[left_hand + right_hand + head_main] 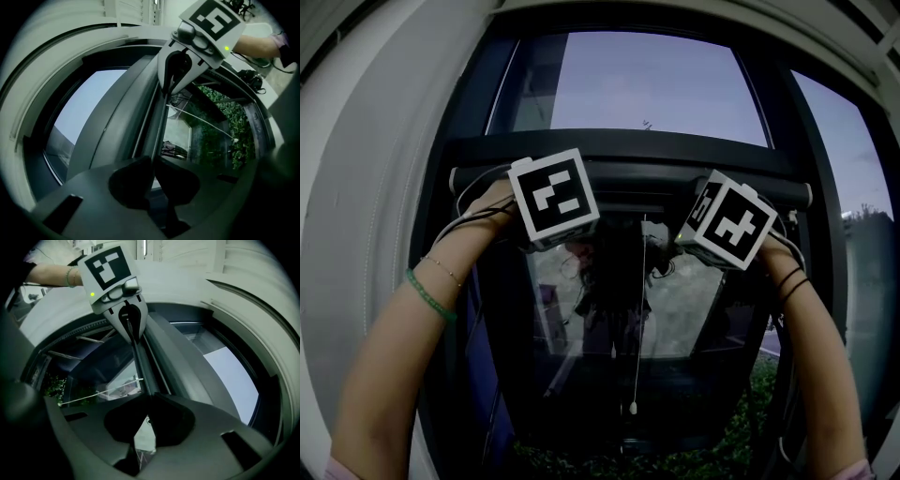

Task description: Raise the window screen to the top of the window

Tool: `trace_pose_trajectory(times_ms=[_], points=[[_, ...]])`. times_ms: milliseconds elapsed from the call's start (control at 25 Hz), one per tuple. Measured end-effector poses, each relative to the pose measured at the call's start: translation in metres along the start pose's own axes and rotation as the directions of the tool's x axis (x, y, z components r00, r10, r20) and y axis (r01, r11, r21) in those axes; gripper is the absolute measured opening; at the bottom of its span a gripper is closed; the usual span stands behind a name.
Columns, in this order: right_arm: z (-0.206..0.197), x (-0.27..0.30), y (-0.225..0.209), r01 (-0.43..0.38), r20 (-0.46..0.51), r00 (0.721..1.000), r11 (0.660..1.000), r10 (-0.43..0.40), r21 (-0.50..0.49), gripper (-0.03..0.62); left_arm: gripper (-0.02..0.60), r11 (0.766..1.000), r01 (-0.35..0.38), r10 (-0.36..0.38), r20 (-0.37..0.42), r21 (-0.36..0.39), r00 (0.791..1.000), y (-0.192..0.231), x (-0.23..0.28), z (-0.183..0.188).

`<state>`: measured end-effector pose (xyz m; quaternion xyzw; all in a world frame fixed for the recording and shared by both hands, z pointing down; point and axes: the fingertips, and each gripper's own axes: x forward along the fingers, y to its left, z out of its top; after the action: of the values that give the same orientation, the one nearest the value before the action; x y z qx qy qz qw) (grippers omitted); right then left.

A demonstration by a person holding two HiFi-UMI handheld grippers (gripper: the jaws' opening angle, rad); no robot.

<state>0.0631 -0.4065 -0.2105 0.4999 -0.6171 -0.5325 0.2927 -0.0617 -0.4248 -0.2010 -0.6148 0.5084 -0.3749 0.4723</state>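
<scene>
The window screen's dark bottom rail (637,173) runs across the window at about mid height, with pale sky above it. My left gripper (551,202) is at the rail's left part and my right gripper (727,220) at its right part, the marker cubes hiding their tips. In the left gripper view my left gripper (153,161) is shut on the thin lip of the rail (140,108), and farther along the right gripper (171,84) is clamped on it too. The right gripper view shows my right gripper (149,399) pinching the rail (145,366), the left gripper (130,333) beyond.
A white pull cord (636,319) hangs from the rail's middle to a small knob near the sill. The dark window frame (459,281) and pale curved wall (366,187) close in on both sides. Green bushes (220,117) lie outside below.
</scene>
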Motion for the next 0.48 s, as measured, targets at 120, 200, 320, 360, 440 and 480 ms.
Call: trace_pose_trajectory(times_ms=[120,200,320,360,440,480], points=[[0.001,-0.001,0.000,-0.002,0.013,1.000,1.000,0.001,0.005,0.039,0.038,1.000,-0.004,0.005,-0.014,0.022,1.000,0.001,-0.001,-0.002],[0.000,-0.002,0.001,0.019,0.031,0.999,0.999,-0.020,0.032,0.041,0.039,1.000,-0.020,0.020,0.005,0.007,1.000,0.001,-0.002,-0.001],[0.001,-0.004,0.005,0.031,0.058,0.998,0.996,-0.037,0.088,0.082,0.062,0.998,-0.024,0.029,0.094,-0.062,0.995,-0.002,-0.005,0.003],[0.002,-0.005,0.005,0.046,0.069,0.996,0.994,-0.053,0.095,0.091,0.063,0.996,-0.027,0.039,0.145,-0.089,0.989,-0.002,-0.008,0.006],[0.004,-0.007,0.005,0.096,0.084,0.991,0.991,-0.104,0.094,0.091,0.065,0.990,-0.059,0.091,0.262,-0.129,0.961,0.000,-0.015,0.010],[0.004,-0.009,0.007,0.116,0.089,0.988,0.989,-0.124,0.090,0.091,0.073,0.986,-0.088,0.130,0.315,-0.144,0.940,0.002,-0.019,0.012]])
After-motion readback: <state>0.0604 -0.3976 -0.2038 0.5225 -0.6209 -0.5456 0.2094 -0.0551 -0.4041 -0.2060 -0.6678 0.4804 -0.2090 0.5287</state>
